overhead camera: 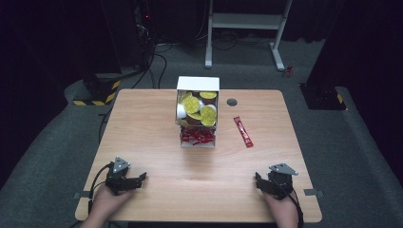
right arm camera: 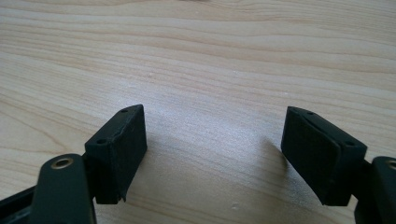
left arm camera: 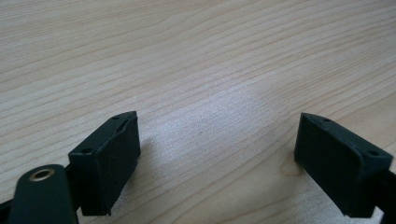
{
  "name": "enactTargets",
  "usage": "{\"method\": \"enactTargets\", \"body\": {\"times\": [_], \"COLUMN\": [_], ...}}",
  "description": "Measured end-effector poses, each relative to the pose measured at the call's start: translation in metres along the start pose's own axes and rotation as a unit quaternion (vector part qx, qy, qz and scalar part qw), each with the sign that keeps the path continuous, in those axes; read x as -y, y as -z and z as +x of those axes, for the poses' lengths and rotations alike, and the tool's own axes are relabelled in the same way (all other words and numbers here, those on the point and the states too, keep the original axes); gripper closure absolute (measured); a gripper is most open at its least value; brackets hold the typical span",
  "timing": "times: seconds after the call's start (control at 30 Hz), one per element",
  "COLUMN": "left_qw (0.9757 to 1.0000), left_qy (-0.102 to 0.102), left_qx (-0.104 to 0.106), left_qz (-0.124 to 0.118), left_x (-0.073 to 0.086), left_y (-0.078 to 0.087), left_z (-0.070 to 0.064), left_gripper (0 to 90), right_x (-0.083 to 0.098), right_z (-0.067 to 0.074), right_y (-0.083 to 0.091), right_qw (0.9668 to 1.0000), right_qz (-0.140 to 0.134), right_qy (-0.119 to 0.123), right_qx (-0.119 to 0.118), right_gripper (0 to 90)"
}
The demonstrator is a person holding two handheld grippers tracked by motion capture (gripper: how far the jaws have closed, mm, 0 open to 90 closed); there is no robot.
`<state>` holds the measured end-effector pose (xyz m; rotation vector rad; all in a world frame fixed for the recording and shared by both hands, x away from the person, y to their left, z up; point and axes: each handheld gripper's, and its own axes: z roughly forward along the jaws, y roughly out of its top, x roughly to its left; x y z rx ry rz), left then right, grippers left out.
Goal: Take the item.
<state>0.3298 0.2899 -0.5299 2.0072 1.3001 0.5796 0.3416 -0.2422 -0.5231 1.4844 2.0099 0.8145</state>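
I see my left gripper (overhead camera: 139,177) low on the worktop (overhead camera: 157,142), jaws spread wide with bare wood between them. My right gripper (overhead camera: 259,179) rests the same way, jaws wide and holding nothing. Well ahead of both sets of jaws stands a white box (overhead camera: 198,84) with yellow-lidded cups (overhead camera: 192,105) in its upper part and red sachets (overhead camera: 197,137) in its lower tray. 1 red sachet (overhead camera: 243,131) lies flat just right of the box, well ahead of the right jaws.
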Motion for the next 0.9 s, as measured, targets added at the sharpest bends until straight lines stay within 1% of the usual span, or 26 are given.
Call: {"method": "enactTargets", "body": {"times": [0.07, 0.1, 0.2, 0.3, 0.37, 0.43, 0.5, 0.53, 0.63, 0.9], "left_qw": [1.0000, 1.0000, 1.0000, 1.0000, 1.0000, 1.0000, 1.0000, 1.0000, 1.0000, 1.0000], "left_qy": [0.003, 0.004, 0.004, 0.004, 0.004, 0.004, 0.005, 0.005, 0.004, 0.004], "left_qx": [-0.001, -0.002, -0.001, -0.001, 0.000, 0.000, 0.000, 0.000, 0.001, 0.001], "left_qz": [-0.002, -0.002, -0.001, -0.001, -0.001, -0.001, -0.001, -0.002, -0.001, -0.001], "left_x": [0.0003, 0.0003, 0.0003, 0.0003, 0.0003, 0.0003, 0.0003, 0.0003, 0.0006, 0.0006], "left_y": [-0.0001, 0.0000, 0.0001, 0.0001, 0.0002, 0.0002, 0.0002, 0.0002, 0.0005, 0.0005], "left_z": [-0.0006, -0.0007, -0.0005, -0.0005, -0.0004, -0.0004, -0.0004, -0.0003, -0.0002, -0.0002], "left_gripper": [14.6, 14.7, 14.7, 14.7, 14.7, 14.7, 14.7, 14.7, 14.7, 14.7], "right_x": [-0.0002, -0.0005, -0.0009, -0.0026, -0.0034, -0.0033, -0.0030, -0.0030, -0.0026, -0.0025], "right_z": [-0.0025, -0.0028, -0.0033, -0.0009, -0.0008, -0.0008, -0.0015, -0.0009, -0.0004, -0.0007], "right_y": [-0.0017, -0.0020, -0.0028, -0.0044, -0.0054, -0.0054, -0.0051, -0.0047, -0.0042, -0.0043], "right_qw": [1.0000, 0.9999, 0.9999, 0.9999, 0.9999, 0.9999, 0.9999, 0.9999, 0.9998, 0.9999], "right_qz": [0.000, 0.004, 0.003, 0.004, 0.002, 0.003, 0.002, 0.004, 0.005, 0.004], "right_qy": [-0.002, -0.012, -0.010, -0.016, -0.010, -0.012, -0.009, -0.013, -0.015, -0.013], "right_qx": [-0.009, -0.011, -0.009, -0.005, -0.004, -0.005, -0.007, -0.008, -0.009, -0.009], "right_gripper": [20.4, 19.3, 18.9, 19.0, 19.0, 18.9, 18.8, 18.8, 18.8, 18.7]}}
